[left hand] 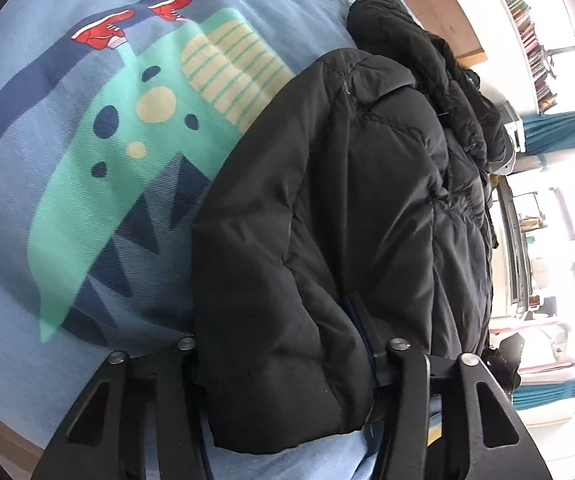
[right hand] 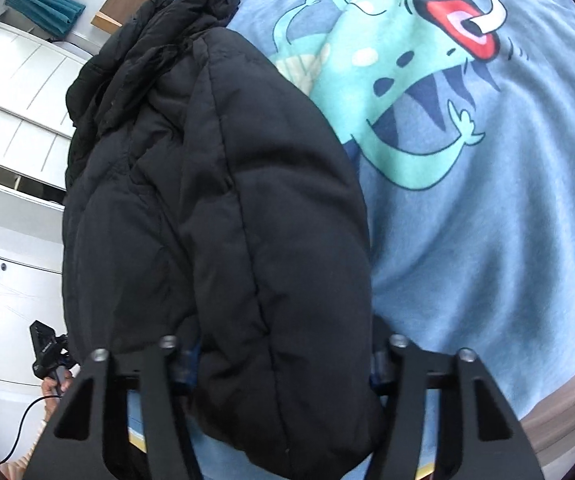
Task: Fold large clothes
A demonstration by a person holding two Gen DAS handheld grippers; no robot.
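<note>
I hold a black puffer jacket (left hand: 327, 216) between my two tools, over a bed covered by a blue blanket (left hand: 27, 240) printed with a green cartoon dinosaur (right hand: 407, 92). My left hand-held gripper (left hand: 287, 364) is clamped on a thick padded fold of the jacket: the quilted bulk fills the gap between its black fingers (left hand: 387, 360) and bulges out above and below them. My right hand-held gripper (right hand: 279, 360) is clamped on another fat fold of the same jacket (right hand: 227, 200), the padding squeezed between its fingers (right hand: 383, 360) and spilling toward the camera.

From each grip the jacket runs away from me in a long rumpled heap, its far end bunched into a dark mound near the edge of the bed. In the left view the dinosaur print lies just beside the jacket on its left; in the right view the print lies on the jacket's right. Beyond the jacket stand white cabinets (right hand: 15, 92) and a teal curtain (right hand: 43, 4), and in the left view a shelf of books (left hand: 527, 20) along the wall.
</note>
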